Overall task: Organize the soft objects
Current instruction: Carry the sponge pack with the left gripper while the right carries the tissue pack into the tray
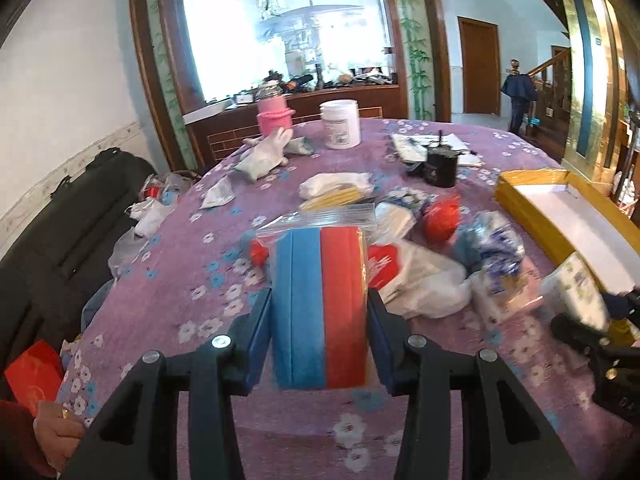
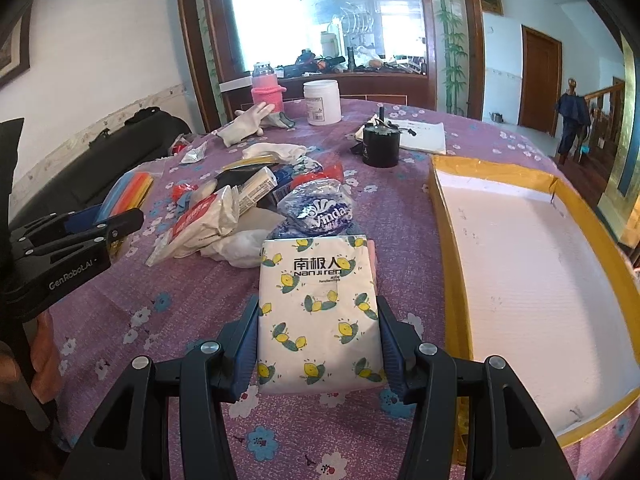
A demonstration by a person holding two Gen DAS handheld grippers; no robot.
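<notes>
Gripping a zip bag of blue and red sponges (image 1: 320, 304) at the centre of its view, the left gripper (image 1: 320, 332) holds it clear of the purple floral tablecloth (image 1: 192, 280), probably to carry it to the yellow-rimmed tray (image 1: 516, 184) at the right edge. The right gripper (image 2: 318, 344) clamps a lemon-print tissue pack (image 2: 318, 312) just left of that tray, likely bound for it too. More soft items (image 2: 224, 216) lie heaped mid-frame, unsorted.
</notes>
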